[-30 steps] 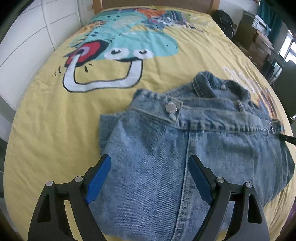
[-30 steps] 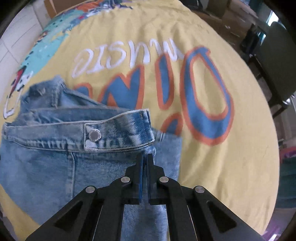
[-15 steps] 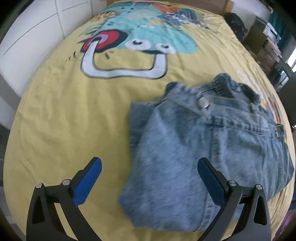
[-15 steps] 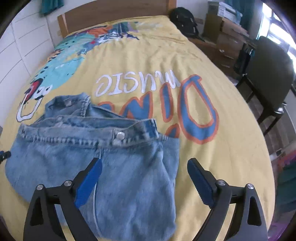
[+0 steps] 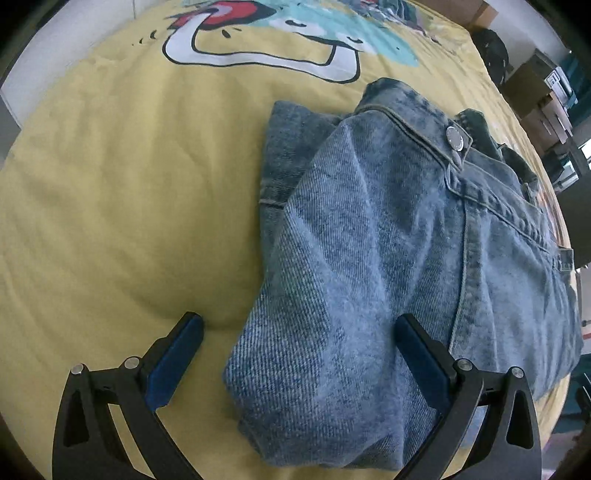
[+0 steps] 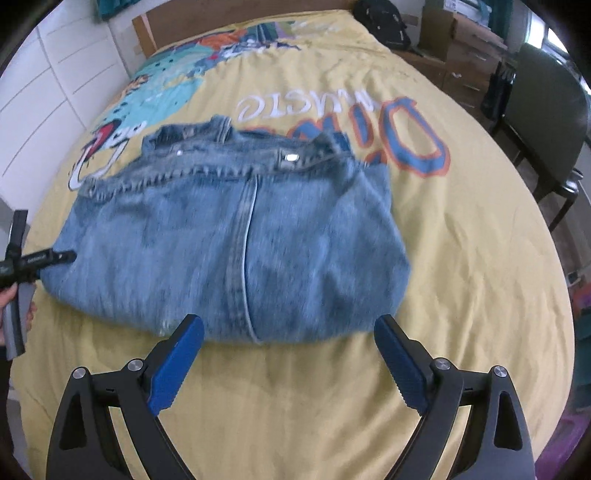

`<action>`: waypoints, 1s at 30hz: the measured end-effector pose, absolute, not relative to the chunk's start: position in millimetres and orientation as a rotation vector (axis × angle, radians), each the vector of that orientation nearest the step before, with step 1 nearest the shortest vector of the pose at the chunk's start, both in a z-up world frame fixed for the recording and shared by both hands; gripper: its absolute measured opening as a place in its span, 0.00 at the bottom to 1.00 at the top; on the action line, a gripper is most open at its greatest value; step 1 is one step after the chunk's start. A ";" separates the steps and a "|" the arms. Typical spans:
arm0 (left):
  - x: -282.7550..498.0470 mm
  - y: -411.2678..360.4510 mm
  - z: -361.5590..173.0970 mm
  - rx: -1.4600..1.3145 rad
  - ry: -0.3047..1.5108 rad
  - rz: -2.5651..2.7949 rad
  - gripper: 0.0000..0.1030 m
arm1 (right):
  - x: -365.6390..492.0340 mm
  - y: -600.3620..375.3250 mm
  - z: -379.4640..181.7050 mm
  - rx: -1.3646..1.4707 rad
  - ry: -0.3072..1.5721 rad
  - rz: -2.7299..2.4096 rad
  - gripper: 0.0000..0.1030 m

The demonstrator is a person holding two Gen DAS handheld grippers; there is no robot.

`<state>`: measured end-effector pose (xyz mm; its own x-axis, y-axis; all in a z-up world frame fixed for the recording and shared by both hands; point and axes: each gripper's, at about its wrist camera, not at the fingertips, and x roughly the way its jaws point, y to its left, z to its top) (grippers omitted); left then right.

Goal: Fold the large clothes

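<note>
The bed [image 6: 461,258] carries a yellow cover, a soft cotton-like sheet with shallow wrinkles and large printed cartoon figures and lettering in teal, white, red, orange and blue. A wooden headboard [image 6: 221,22] closes its far end.

The denim jacket [image 6: 240,229] lies folded on the cover, roughly at the middle of the bed, as a broad, flattened rectangle. The fabric is faded blue twill with a visible diagonal weave, raised double-stitched seams and a central vertical seam. The collar and waistband edges stack along the far side. A round metal snap button [image 5: 455,138] sits on a band near the upper edge.

The left gripper [image 5: 299,332] has black plastic arms and blue pads. Its jaws stand wide apart, having just been opening. They straddle the near left corner of the jacket: the left finger [image 5: 177,354] stands on the bare yellow cover, and the right finger [image 5: 421,354] lies over the denim. Whether that pad touches the cloth cannot be told. Nothing is clamped.

The right gripper [image 6: 288,358] is of the same build, with ribbed blue pads. Its jaws are spread wide, having just been opening, and hang above the bare cover just short of the jacket's near edge, holding nothing.
</note>
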<state>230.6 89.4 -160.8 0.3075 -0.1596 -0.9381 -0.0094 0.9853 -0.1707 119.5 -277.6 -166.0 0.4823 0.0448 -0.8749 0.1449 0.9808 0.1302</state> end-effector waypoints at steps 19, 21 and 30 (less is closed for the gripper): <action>211.1 61.0 -89.8 -0.213 1.203 -0.256 0.10 | 133.4 -276.1 -161.3 0.220 1.047 -0.072 0.91; 208.5 46.7 -67.3 -0.194 1.177 -0.280 0.10 | 133.9 -283.3 -158.1 0.234 1.041 -0.081 0.91; 214.0 -79.5 15.1 -0.099 1.073 -0.438 0.09 | 122.3 -327.1 -144.8 0.320 0.998 -0.109 0.91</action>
<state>214.0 -79.5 15.1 0.4005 -0.3930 -0.8277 0.2986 0.9100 -0.2876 122.3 -327.1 -144.8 0.5408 0.0558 -0.8393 0.2354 0.9479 0.2146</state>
